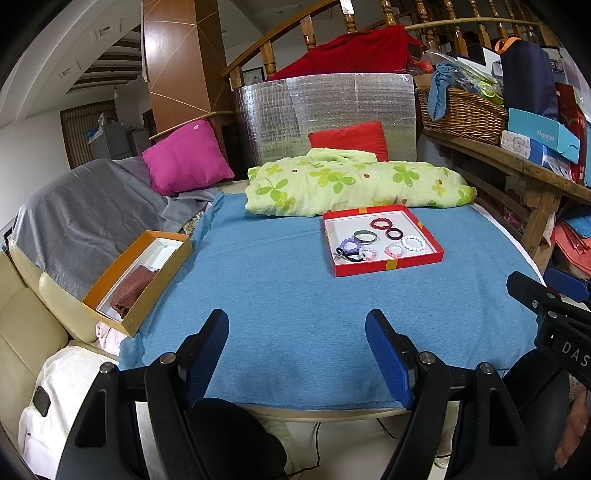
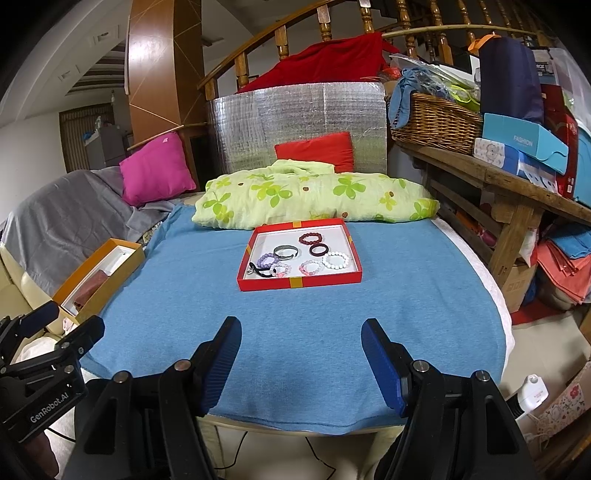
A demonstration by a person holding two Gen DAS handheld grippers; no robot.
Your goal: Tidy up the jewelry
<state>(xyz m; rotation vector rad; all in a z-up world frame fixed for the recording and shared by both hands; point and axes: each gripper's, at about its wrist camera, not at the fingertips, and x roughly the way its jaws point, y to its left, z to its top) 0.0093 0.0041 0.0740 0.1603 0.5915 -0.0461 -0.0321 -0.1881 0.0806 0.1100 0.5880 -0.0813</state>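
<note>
Both grippers, left (image 1: 297,354) and right (image 2: 301,360), hover with jaws wide apart, holding nothing, over the blue cloth (image 1: 280,295). At far left, the orange box (image 1: 138,275) holds something brownish, hard to identify. Bracelets (image 2: 303,254) lie in the red tray (image 2: 299,282), some overlapping.

wooden stair railing (image 2: 280,27) behind, wooden bench (image 2: 498,177) at right, grey-covered sofa (image 1: 74,218) at left.
</note>
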